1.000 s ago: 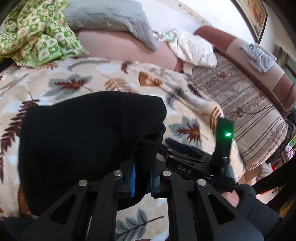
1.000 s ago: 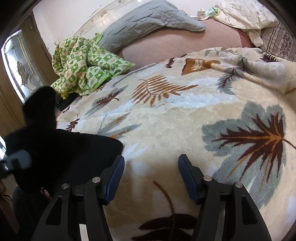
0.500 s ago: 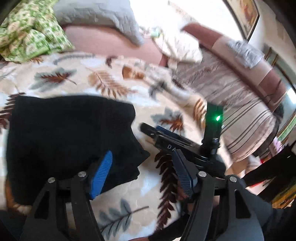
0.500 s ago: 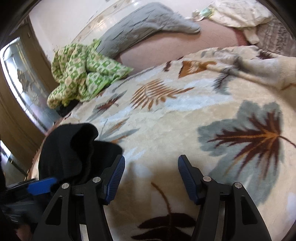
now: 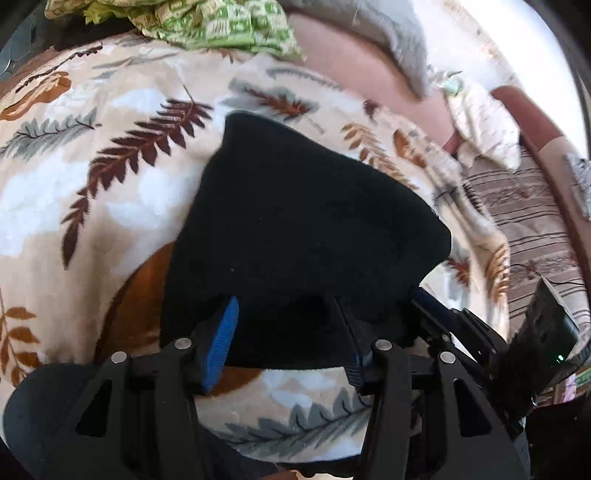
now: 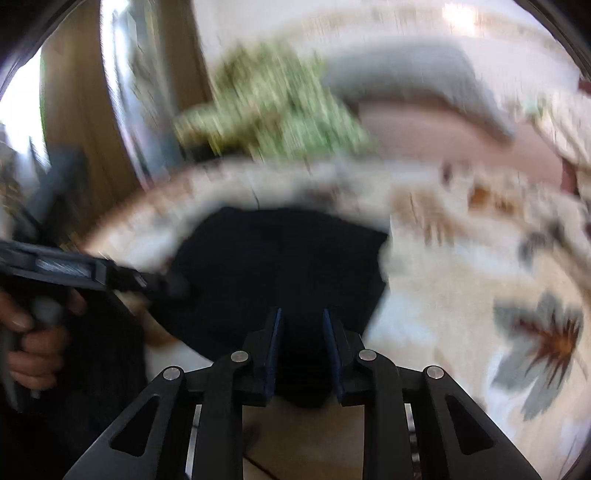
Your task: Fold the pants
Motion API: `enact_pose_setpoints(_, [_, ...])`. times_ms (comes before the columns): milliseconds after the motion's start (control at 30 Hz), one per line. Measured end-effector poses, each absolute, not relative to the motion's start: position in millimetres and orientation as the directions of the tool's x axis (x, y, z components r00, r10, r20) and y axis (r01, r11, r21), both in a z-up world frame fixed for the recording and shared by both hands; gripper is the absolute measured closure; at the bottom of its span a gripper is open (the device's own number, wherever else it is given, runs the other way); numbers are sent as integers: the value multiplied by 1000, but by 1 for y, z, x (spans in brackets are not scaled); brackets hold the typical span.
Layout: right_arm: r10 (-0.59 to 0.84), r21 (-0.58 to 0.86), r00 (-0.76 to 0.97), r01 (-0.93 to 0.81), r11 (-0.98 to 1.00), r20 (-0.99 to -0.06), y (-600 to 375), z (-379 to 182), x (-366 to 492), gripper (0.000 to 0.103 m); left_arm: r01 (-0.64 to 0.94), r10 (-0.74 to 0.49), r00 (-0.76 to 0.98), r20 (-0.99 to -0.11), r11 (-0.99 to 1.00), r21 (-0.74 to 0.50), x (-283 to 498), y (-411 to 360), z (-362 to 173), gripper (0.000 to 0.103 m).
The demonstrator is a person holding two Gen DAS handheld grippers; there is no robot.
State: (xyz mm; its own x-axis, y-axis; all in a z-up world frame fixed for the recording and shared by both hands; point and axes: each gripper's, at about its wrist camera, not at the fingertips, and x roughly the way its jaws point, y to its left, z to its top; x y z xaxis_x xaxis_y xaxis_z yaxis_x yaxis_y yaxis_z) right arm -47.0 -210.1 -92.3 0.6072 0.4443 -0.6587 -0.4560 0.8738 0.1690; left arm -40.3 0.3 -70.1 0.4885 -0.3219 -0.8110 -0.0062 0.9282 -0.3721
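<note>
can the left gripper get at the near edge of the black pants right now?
Probably yes: the left gripper has just been closing and straddles the near edge of the black pants; nothing lies between. The right gripper works beside it.

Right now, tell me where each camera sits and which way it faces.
Left wrist: on the left gripper, looking down its fingers at the black pants on the leaf-print blanket; the right gripper enters at right.
Right wrist: on the right gripper, blurred, its narrow-set fingers astride the pants' near edge; a hand holds the left gripper.
Shared: pants, blanket, green quilt, grey pillow.
</note>
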Motion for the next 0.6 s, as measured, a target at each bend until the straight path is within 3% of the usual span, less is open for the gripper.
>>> enact_pose_setpoints(67, [471, 214, 597, -452, 866, -649, -214, -93, -45, 81, 1, -347, 481, -805, 919, -395, -39, -3, -68, 32])
enact_pose_setpoints(167, [480, 222, 612, -450, 865, -629, -213, -77, -46, 82, 38, -384, 498, -778, 906, -423, -45, 4, -52, 31])
enact_pose_setpoints(267, [495, 231, 691, -444, 866, -527, -231, -48, -46, 80, 155, -454, 594, -664, 874, -460, -42, 14, -19, 28])
enact_pose_setpoints(333, [474, 207, 734, -430, 879, -486, -232, -35, -38, 76, 184, -490, 594, -638, 855, -485, -17, 18, -15, 28])
enact_pose_setpoints(400, [449, 189, 729, -415, 890, -517, -223, -35, -19, 77, 133, -494, 557, -668, 847, -515, 13, 21, -29, 28])
enact_pose_setpoints(533, [376, 168, 589, -377, 911, -715, -198, -92, 29, 79, 12, -452, 446, -772, 866, -500, 53, 22, -83, 31])
enact_pose_setpoints(600, [401, 181, 624, -387, 904, -671, -202, -99, 27, 80, 51, -402, 464, -789, 902, -429, 45, 11, -77, 30])
